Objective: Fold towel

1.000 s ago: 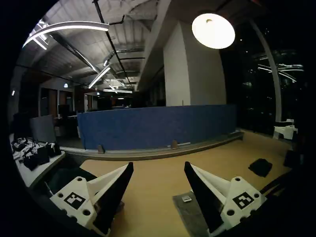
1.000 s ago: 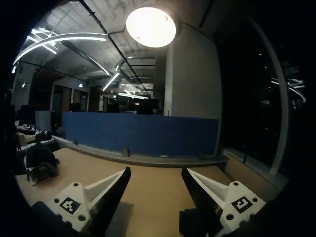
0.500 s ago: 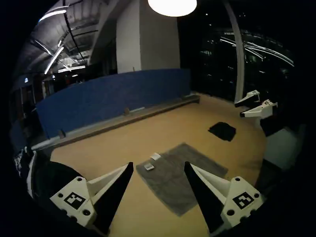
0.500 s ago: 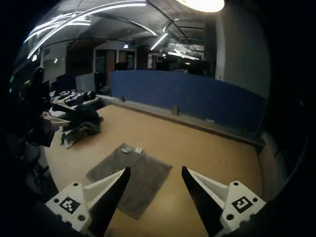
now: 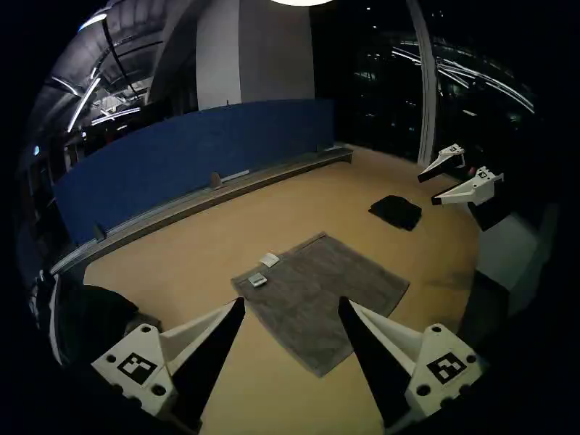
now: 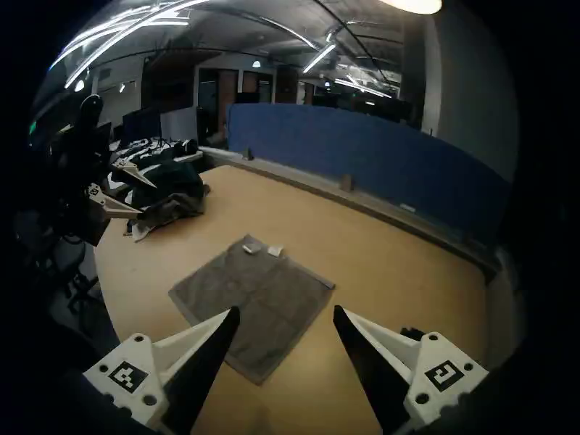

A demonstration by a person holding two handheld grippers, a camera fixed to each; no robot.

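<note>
**Both claws released, towel lying flat on the table**

The grey rectangular terry towel (image 5: 326,283) is spread out flat in the middle of the tan wooden tabletop (image 5: 290,210), no folds in it that I can see. It has two small pale tags (image 5: 270,259) at one short edge, the edge that points toward the long blue fabric partition (image 5: 188,156) at the back of the table.

The left gripper (image 5: 290,301) hangs over the near side of the towel with its fingers spread wide and nothing between them, not touching the cloth. Same deal with the right gripper (image 6: 286,309): fingers apart, empty, up above the towel's near corner.

In the left gripper view the right gripper sits far off at the right edge of the table, and there's a small black folded cloth (image 5: 395,212) lying between it and the towel, well clear of the towel. In the right gripper view there's a heap of dark clothing (image 6: 170,192) at the table's left end, and the left gripper shows up just beside it.
</note>
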